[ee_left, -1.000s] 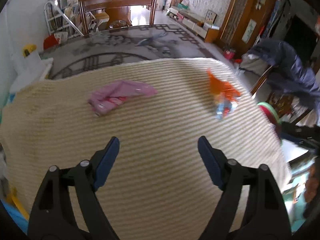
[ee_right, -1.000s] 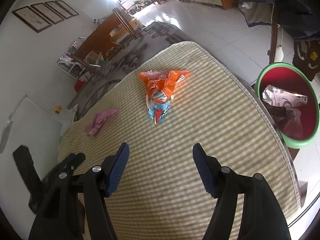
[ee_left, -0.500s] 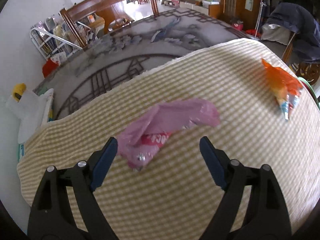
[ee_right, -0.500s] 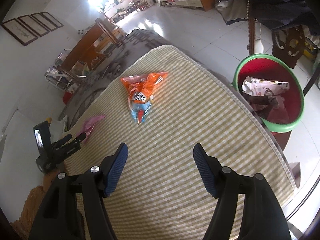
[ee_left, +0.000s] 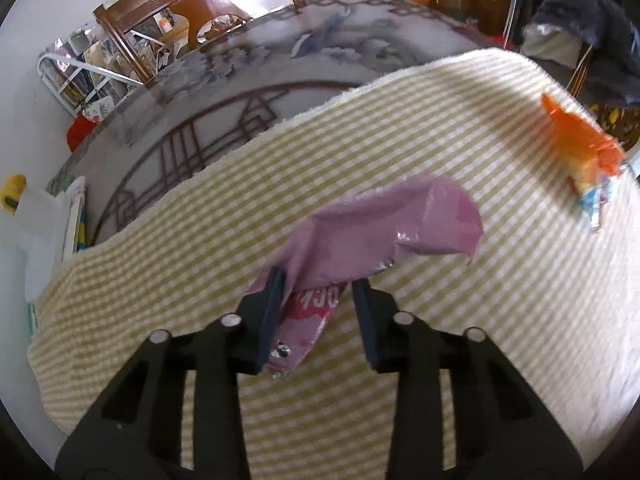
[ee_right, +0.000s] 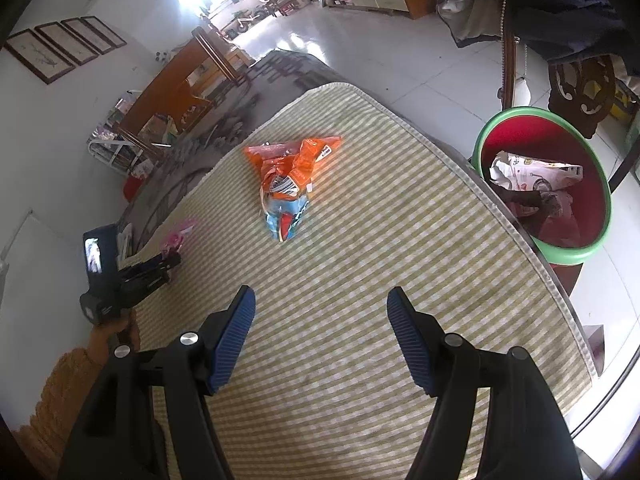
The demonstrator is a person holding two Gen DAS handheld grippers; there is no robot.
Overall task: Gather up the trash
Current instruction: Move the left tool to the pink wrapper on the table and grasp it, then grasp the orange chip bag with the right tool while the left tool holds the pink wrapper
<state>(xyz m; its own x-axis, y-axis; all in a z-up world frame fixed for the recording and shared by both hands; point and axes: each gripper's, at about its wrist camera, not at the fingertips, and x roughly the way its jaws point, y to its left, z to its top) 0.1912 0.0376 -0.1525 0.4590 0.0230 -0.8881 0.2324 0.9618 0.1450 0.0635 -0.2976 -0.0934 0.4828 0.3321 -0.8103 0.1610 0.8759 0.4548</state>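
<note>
My left tongs (ee_left: pixel 318 294) had just been closing and now pinched the near end of the pink wrapper (ee_left: pixel 384 236), a crinkly glossy film whose free end curled up off the checked cloth (ee_left: pixel 400 140). That cloth (a soft, ribbed yellow-and-white weave) covered most of the counter (ee_left: pixel 248 80), its far edge stopping short of the patterned grey top. My right tongs (ee_right: pixel 320 300) hung with their ridged blue pads (ee_right: pixel 234 340) spread wide and nothing between them, over a bare stretch of cloth. The orange-and-blue snack bag (ee_right: pixel 290 184) lay crumpled ahead of them, well apart from the pink wrapper. Past the cloth's right edge, below the counter rim, stood the round red bin (ee_right: pixel 560 252) with a green lip, 1 white bag (ee_right: pixel 536 172) already inside.
</note>
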